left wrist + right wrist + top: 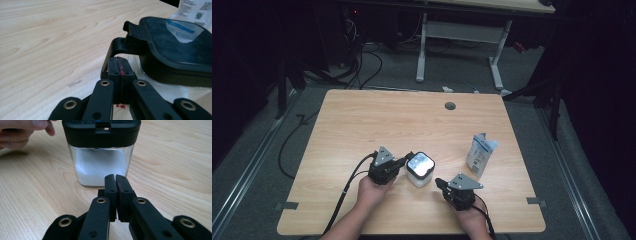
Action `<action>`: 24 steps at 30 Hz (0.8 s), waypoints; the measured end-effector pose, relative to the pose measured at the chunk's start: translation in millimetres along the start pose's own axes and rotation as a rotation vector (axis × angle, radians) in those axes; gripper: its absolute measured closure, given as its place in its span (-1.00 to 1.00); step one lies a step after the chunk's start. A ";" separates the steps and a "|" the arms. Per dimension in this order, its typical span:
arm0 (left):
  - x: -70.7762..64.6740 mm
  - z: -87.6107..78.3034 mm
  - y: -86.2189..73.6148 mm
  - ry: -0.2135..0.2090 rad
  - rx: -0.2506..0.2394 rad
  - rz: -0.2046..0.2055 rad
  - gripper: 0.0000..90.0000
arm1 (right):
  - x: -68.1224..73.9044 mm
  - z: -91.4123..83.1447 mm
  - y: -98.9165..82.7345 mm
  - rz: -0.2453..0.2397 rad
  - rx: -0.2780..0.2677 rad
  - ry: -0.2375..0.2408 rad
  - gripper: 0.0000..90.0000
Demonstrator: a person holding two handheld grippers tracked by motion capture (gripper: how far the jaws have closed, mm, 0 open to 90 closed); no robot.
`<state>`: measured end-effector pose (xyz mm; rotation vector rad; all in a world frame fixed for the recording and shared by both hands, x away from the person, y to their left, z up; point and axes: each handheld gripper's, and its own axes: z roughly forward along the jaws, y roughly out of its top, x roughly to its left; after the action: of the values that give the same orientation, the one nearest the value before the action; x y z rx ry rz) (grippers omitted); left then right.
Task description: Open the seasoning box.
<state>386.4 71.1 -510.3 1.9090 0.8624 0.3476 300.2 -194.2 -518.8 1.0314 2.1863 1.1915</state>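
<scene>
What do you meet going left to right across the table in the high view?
Left hand-held gripper → clear container with a black lid → right hand-held gripper → white pouch.

no legible text, brand or number: white pouch (481,154) near the table's (362,125) right edge bears blue-and-dark print, too small and blurred to read; its blue label also reflects illegibly in the container's black lid (175,42).
</scene>
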 end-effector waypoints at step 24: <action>17.0 -12.8 5.2 0.018 -0.018 0.033 0.99 | -4.8 -3.5 -2.1 0.012 -0.003 -0.021 0.97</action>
<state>393.3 90.0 -501.6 1.9084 0.8375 0.3916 300.0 -200.4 -518.6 1.0520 2.1649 1.1838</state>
